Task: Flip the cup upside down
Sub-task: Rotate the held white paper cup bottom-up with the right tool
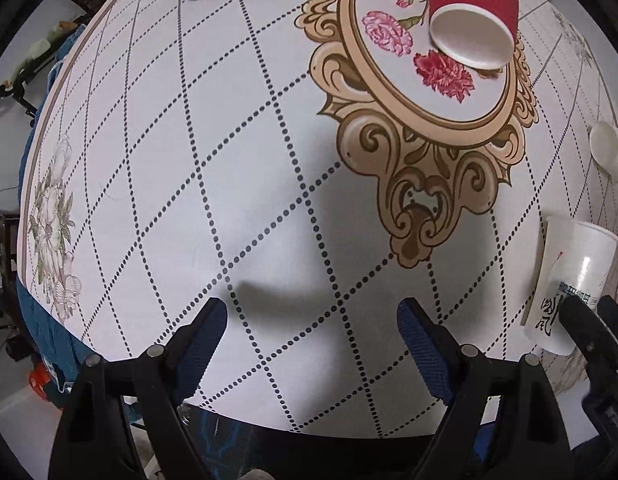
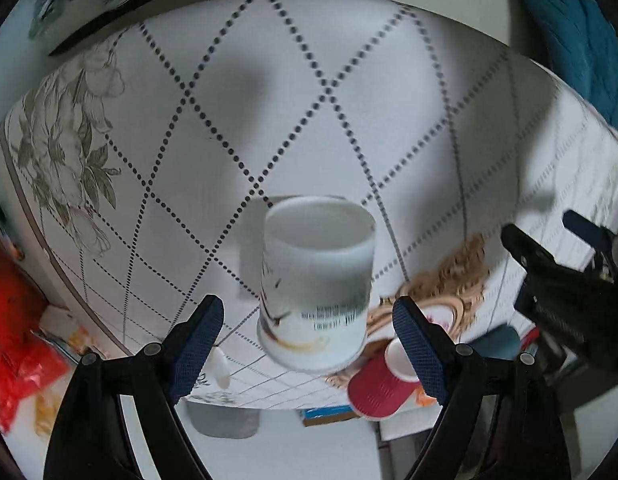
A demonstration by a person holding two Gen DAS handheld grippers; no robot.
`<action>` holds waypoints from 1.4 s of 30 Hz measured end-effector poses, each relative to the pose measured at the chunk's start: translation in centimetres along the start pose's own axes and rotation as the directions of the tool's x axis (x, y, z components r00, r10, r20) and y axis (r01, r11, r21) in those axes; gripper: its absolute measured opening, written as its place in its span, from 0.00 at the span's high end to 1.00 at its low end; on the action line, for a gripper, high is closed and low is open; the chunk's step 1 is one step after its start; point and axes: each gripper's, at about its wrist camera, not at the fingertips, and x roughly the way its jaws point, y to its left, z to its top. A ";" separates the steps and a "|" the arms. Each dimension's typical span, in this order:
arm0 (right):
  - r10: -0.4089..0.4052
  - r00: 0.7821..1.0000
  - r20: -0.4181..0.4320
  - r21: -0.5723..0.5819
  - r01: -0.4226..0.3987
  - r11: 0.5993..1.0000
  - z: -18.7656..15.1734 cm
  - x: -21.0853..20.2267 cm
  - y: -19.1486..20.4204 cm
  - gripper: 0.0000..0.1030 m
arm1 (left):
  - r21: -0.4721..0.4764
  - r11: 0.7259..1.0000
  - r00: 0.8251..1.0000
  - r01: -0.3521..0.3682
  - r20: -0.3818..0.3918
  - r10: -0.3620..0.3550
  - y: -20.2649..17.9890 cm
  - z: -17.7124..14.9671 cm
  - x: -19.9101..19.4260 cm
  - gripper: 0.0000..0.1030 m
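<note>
Two grippers are seen above a round table (image 1: 269, 160) covered with a dotted diamond cloth. The left gripper (image 1: 312, 330) is held low in the left wrist view, its blue-padded jaws spread wide with only bare cloth between them. The right gripper (image 2: 307, 330) is likewise spread wide in the right wrist view; the white cup (image 2: 315, 284) is seen between its fingers at the frame's centre, blurred, untouched by either pad, and whether it rests on the cloth cannot be told. In the left wrist view the same white cup (image 1: 569, 284) is seen at the lower right, just beside the black tip of the right gripper. A red paper cup (image 1: 475, 8) lies on its side at the upper right, on the ornate flower medallion (image 1: 429, 152). Another small white cup (image 1: 611, 152) lies at the right edge.
</note>
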 end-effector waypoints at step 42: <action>0.407 0.872 0.272 0.612 -0.484 0.626 -5.7 7.1 -17.9 0.39 | 0.007 1.000 0.999 -0.024 -0.028 0.025 6.9 4.8 0.7 0.16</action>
